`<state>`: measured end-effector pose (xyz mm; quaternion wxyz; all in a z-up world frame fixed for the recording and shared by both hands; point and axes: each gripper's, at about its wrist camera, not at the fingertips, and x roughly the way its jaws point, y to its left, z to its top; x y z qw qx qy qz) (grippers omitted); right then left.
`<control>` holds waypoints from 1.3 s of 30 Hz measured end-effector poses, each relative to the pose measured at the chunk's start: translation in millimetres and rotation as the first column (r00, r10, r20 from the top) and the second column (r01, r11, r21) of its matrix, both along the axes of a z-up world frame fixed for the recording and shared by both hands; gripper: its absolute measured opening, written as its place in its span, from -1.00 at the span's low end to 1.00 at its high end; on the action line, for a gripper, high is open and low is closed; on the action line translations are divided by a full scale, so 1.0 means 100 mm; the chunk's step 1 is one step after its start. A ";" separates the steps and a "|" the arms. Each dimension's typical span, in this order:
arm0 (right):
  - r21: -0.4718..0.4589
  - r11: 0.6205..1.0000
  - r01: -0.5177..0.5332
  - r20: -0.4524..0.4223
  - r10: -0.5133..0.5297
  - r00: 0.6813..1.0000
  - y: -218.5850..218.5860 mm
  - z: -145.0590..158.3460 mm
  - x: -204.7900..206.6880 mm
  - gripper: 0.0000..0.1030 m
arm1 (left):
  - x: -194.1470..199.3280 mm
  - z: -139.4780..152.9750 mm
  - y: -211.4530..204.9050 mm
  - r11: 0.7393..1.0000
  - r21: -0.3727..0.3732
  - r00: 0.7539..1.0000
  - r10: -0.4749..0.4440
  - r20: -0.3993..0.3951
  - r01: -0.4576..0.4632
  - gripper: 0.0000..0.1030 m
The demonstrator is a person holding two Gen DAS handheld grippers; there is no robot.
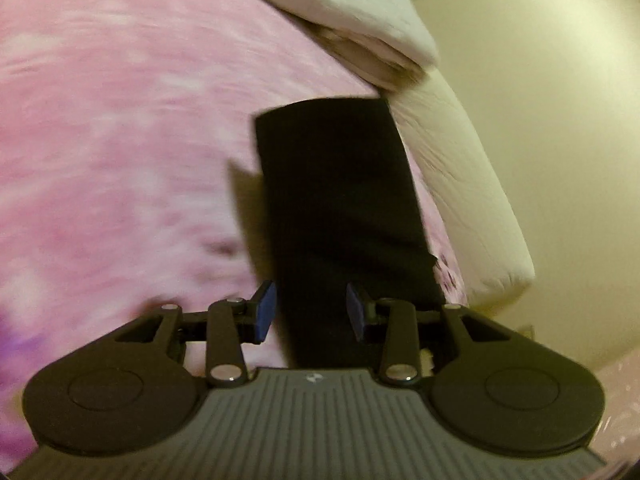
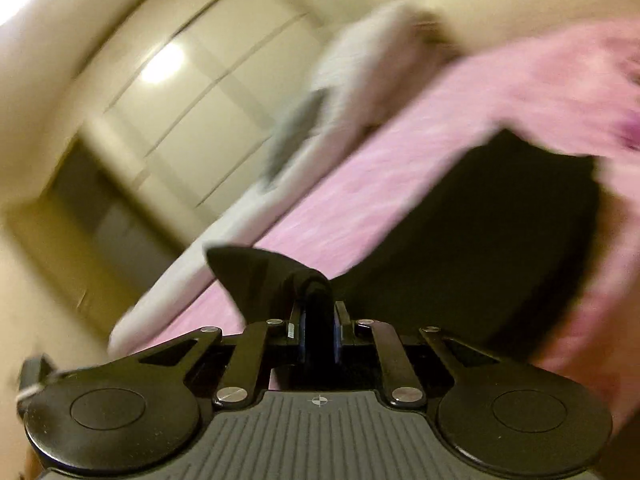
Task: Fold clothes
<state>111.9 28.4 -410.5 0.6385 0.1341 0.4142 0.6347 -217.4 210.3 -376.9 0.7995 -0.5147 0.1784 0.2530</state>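
A black garment (image 1: 332,184) stretches away from my left gripper (image 1: 310,312) over the pink bedspread (image 1: 120,120). It casts a shadow on its left side, so it hangs a little above the bed. Its near end fills the gap between the blue pads (image 1: 265,312), which are shut on a thick fold. In the right wrist view my right gripper (image 2: 320,340) is shut on a bunched part of the black garment (image 2: 480,240), and a pointed corner (image 2: 248,268) sticks out to the left of the fingers. The rest spreads over the pink bedspread (image 2: 400,184) to the right.
A white folded blanket or pillow (image 1: 360,28) lies at the bed's far corner, with the white mattress edge (image 1: 472,184) and a cream wall (image 1: 560,120) on the right. The right wrist view is tilted and blurred, showing pale wardrobe doors (image 2: 192,96).
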 end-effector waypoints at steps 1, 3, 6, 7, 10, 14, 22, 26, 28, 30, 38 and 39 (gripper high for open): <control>-0.032 0.999 0.041 -0.028 -0.042 0.999 0.00 -0.08 0.14 -0.78 | 0.17 -0.03 0.02 1.000 0.003 1.000 -0.024 -0.007 0.024 -0.37; -0.113 0.987 0.115 -0.065 -0.123 0.990 0.01 -0.23 0.39 -0.79 | 0.45 -0.11 0.04 0.998 -0.008 0.998 -0.059 -0.026 0.059 -0.37; -0.136 0.982 0.133 -0.132 -0.151 0.980 0.06 -0.33 0.60 -0.79 | 0.74 -0.23 0.04 0.996 -0.030 0.995 -0.081 -0.063 0.080 -0.38; -0.117 0.985 0.128 -0.115 -0.142 0.983 0.07 -0.27 0.62 -0.80 | 0.79 -0.25 0.03 0.996 -0.031 0.994 -0.084 -0.069 0.082 -0.38; -0.002 0.995 0.104 0.037 -0.104 0.994 0.10 0.07 0.59 -0.81 | 0.87 -0.26 0.03 0.996 -0.040 0.995 -0.085 -0.061 0.083 -0.38; 0.193 0.980 0.052 0.246 -0.100 0.964 0.01 0.55 0.51 -0.82 | 0.92 -0.18 0.05 0.995 -0.011 0.994 -0.104 -0.034 0.103 -0.37; -0.112 0.958 0.263 0.031 -0.261 0.965 -0.04 -0.30 0.98 -0.81 | 1.11 -0.32 0.09 0.990 -0.045 0.989 -0.137 -0.059 0.134 -0.37; -0.143 0.949 0.282 -0.137 -0.301 0.944 -0.11 -0.37 1.13 -0.56 | 1.11 -0.37 0.15 0.991 -0.071 0.992 -0.116 -0.048 0.113 -0.31; -0.154 0.945 0.290 -0.211 -0.318 0.924 -0.26 -0.37 1.18 -0.18 | 1.10 -0.39 0.20 0.992 -0.085 0.995 -0.097 -0.041 0.093 -0.27; -0.143 0.942 0.304 -0.287 -0.333 0.898 -0.40 -0.37 1.19 0.06 | 1.10 -0.43 0.27 0.993 -0.097 0.997 -0.073 -0.033 0.069 -0.26; -0.144 0.955 0.259 -0.308 -0.292 0.905 -0.18 -0.39 1.26 -0.05 | 1.17 -0.56 0.46 0.992 -0.126 0.999 -0.020 -0.049 0.014 -0.24; -0.155 0.957 0.246 -0.294 -0.283 0.913 -0.11 -0.37 1.31 -0.57 | 1.19 -0.57 0.46 0.992 -0.127 0.999 -0.023 -0.049 0.017 -0.24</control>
